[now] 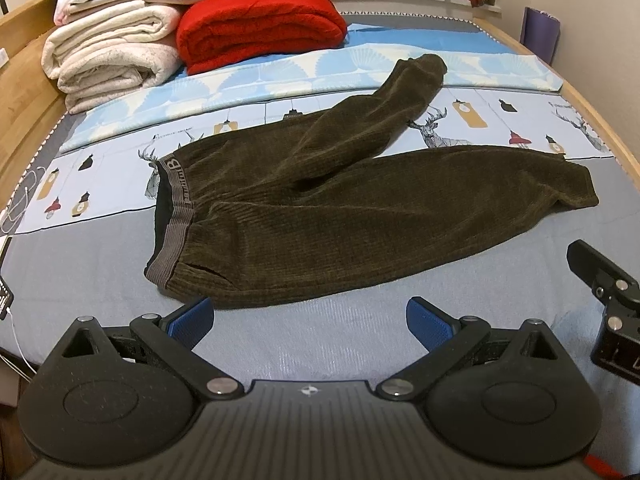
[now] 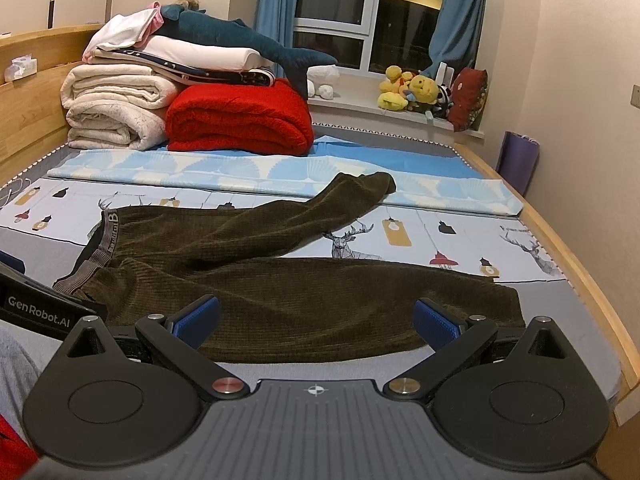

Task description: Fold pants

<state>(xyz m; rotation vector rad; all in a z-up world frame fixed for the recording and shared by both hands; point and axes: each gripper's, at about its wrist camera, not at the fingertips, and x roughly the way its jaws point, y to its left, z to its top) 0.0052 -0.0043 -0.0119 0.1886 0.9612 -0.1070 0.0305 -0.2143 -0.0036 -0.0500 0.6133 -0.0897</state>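
- Fingers of the left gripper (image 1: 310, 322) stand wide apart, holding nothing, over grey sheet just short of the pants' (image 1: 340, 208) near edge.
- Right gripper (image 2: 316, 320) is likewise spread and empty, its blue pads (image 2: 200, 316) over the near trouser leg.
- Ahead, the pants lie flat on the bed (image 2: 460, 236), waistband (image 2: 106, 240) to the left, far leg angled away.
- Beyond sit a red blanket (image 2: 240, 120) and folded white bedding (image 2: 116, 108).

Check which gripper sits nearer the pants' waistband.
Left. The left gripper hovers open just short of the waistband end of the pants; the right gripper hangs open farther along, over the near leg.
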